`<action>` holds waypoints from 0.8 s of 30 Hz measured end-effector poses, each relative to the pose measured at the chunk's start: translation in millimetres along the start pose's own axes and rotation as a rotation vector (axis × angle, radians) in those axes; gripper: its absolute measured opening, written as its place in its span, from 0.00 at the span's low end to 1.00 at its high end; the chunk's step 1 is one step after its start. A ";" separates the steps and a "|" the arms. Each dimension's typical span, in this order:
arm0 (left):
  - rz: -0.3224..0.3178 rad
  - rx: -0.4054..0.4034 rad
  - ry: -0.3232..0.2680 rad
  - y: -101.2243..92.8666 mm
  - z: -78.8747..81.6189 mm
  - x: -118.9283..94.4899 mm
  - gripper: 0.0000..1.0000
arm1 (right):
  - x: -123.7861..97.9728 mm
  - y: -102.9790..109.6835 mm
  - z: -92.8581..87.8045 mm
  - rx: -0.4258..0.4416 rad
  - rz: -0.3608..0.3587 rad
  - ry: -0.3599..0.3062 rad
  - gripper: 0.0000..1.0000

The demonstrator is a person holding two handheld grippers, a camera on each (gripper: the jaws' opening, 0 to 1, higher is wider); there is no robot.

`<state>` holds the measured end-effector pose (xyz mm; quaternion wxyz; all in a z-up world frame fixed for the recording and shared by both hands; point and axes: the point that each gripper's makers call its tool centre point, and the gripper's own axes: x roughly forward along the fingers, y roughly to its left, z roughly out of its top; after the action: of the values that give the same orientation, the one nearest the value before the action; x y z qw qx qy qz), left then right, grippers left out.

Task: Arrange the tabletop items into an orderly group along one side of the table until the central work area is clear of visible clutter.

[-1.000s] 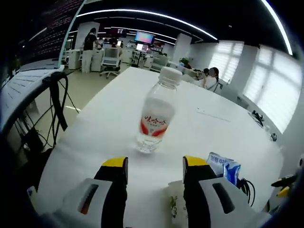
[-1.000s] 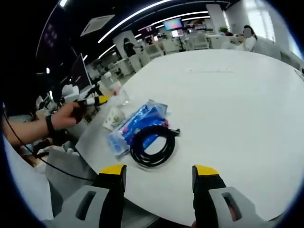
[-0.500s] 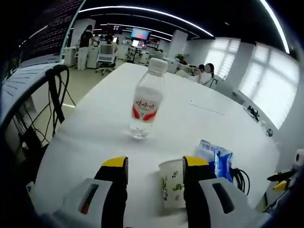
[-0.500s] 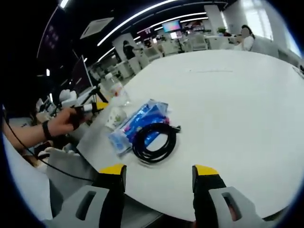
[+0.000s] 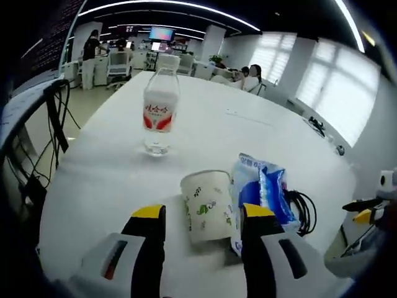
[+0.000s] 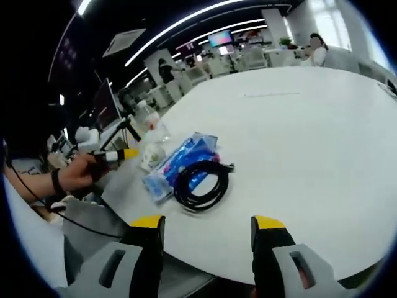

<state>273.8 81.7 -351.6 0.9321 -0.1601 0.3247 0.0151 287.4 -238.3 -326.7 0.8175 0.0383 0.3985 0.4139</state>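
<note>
Bottle [image 5: 159,112], paper cup [image 5: 208,213], blue packet [image 5: 263,195] and coiled cable [image 6: 200,184] already sat grouped beyond the jaws near the counter [image 6: 322,136] edge; both jaws stood wide, empty; little seemed left.

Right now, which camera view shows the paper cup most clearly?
The left gripper view: the paper cup stands upright, close and large, between that gripper's jaws, its leaf print readable. In the right gripper view the cup is small and far, beside the blue packet.
</note>
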 end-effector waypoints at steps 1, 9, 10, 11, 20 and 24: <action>-0.003 -0.003 0.005 -0.6 -1.0 0.9 0.48 | -1.1 0.1 -0.7 0.001 -0.001 -0.001 0.57; -0.024 -0.012 0.041 -2.1 -7.1 12.0 0.47 | -6.9 -3.4 -6.2 0.021 -0.005 -0.014 0.57; -0.028 -0.020 0.045 -3.7 -9.0 12.3 0.47 | -7.6 -4.1 -6.6 0.022 -0.006 -0.014 0.57; -0.027 -0.030 0.050 -2.5 -11.0 14.4 0.47 | -8.2 -5.3 -6.9 0.024 -0.007 -0.015 0.57; -0.038 -0.072 0.081 -16.3 -21.0 17.5 0.47 | -15.2 -3.9 -6.2 0.024 -0.013 -0.025 0.57; -0.045 -0.066 0.090 -22.8 -20.9 19.0 0.47 | -16.3 -4.1 -4.8 0.021 -0.016 -0.028 0.57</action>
<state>279.2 52.2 -372.0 0.9109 -0.1986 0.3618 -0.0025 281.2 -253.8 -321.4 0.8259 0.0496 0.3918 0.4023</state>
